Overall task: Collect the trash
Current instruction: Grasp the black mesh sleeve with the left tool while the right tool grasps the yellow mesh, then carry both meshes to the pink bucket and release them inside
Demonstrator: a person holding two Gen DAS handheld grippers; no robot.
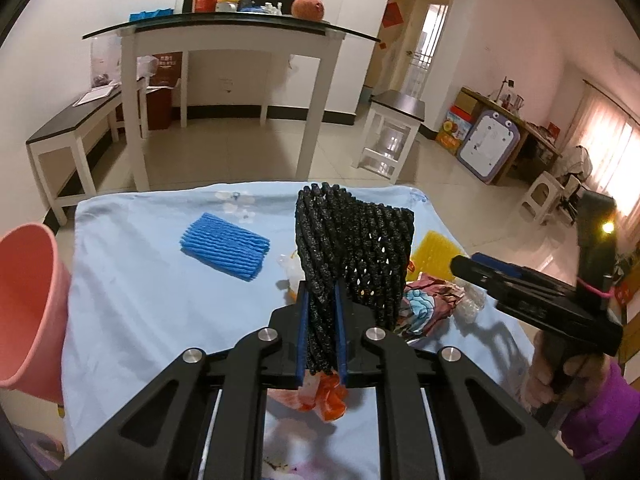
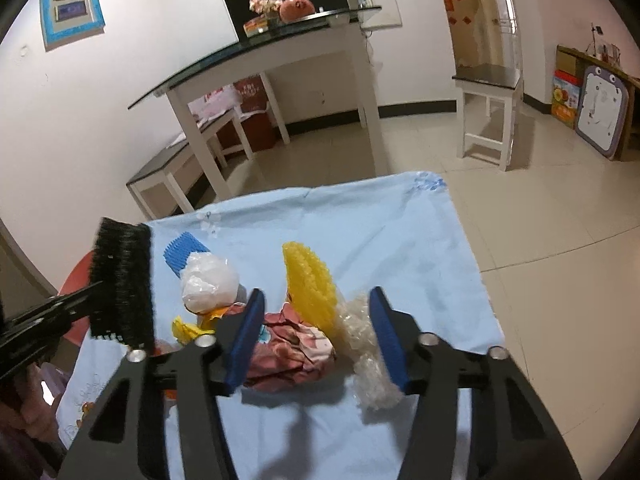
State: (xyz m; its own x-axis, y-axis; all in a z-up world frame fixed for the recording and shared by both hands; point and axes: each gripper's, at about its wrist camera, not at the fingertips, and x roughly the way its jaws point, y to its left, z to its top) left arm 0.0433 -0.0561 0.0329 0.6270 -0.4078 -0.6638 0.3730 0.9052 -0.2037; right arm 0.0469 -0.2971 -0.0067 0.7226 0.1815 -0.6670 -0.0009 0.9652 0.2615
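My left gripper (image 1: 320,292) is shut on a black foam net (image 1: 356,240), which stands up from between its blue pads above the table. In the right wrist view the same black foam net (image 2: 122,280) hangs at the left in the left gripper (image 2: 86,300). My right gripper (image 2: 317,294) stands open, low over a heap of trash. A crumpled pink wrapper (image 2: 296,348), a yellow foam net (image 2: 310,280) and clear plastic film (image 2: 372,376) lie between its fingers. A blue foam net (image 1: 226,246) lies flat further left. An orange wrapper (image 1: 328,396) shows under the left gripper.
A table with a light blue cloth (image 1: 140,300) bears the trash. A pink bin (image 1: 28,304) stands at its left edge. A white plastic bag (image 2: 208,280) and a yellow scrap (image 2: 186,328) lie near the heap. Beyond are tiled floor, a glass-topped white table (image 1: 224,28) and stools.
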